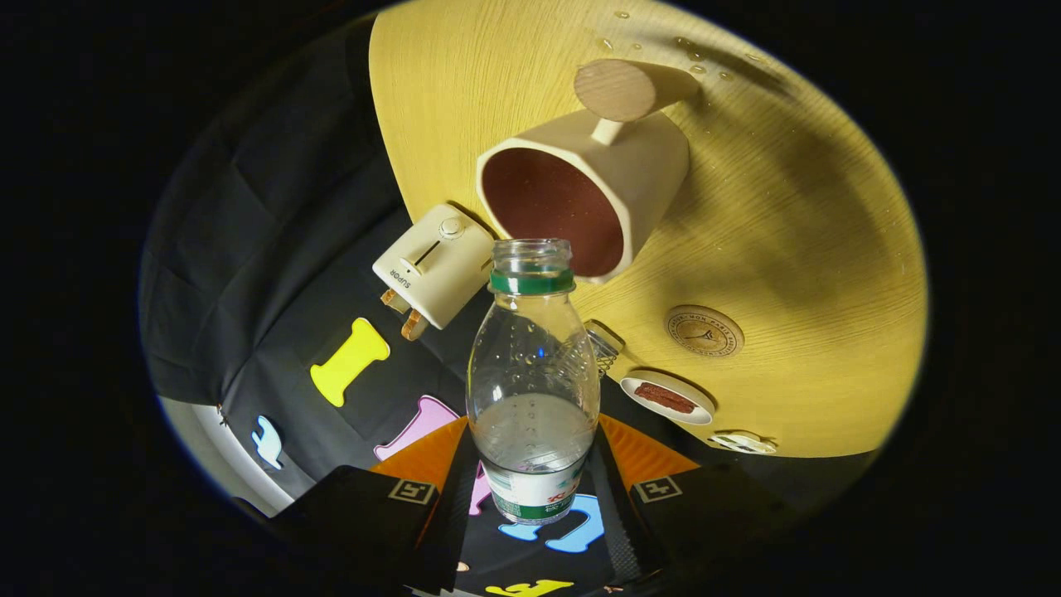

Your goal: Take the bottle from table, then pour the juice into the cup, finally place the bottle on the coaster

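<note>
Both fingers of the gripper (530,497) are clamping the uncapped bottle (532,373), tipping its mouth just short of the cup (584,199) beyond. Juice is risking the table (812,249) if the mouth stays shy of the rim; the coaster (704,331) is waiting far right.

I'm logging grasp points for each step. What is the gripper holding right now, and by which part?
The gripper is shut on the clear bottle, its fingers pressing the lower body at the label, with the open neck pointing toward the cup.
</note>
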Tool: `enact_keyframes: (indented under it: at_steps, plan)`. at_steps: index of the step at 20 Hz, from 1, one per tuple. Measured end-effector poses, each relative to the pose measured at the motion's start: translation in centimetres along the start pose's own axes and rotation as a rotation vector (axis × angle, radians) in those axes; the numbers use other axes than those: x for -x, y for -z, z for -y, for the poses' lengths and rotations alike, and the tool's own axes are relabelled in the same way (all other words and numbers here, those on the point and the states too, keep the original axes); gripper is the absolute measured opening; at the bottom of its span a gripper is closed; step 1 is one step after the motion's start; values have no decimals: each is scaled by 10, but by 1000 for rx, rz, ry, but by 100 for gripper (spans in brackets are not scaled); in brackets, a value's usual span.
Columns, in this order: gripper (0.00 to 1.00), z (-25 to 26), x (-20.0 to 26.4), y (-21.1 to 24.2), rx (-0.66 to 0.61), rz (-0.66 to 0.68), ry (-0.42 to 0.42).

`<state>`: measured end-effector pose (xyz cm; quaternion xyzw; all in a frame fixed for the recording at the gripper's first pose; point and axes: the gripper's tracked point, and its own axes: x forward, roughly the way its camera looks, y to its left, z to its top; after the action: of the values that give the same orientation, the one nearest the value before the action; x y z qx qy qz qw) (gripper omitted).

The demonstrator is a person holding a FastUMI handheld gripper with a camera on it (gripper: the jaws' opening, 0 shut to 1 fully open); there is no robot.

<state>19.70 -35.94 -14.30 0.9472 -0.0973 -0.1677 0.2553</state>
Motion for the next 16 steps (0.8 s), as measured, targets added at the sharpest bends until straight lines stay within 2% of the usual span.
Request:
enact_keyframes:
  at_steps: [10, 12, 16]
  plan:
    - [71, 2, 3, 3, 44, 6, -1]
    - [71, 8, 5, 3, 107, 10, 14]
    - [71, 10, 19, 14, 324, -2, 21]
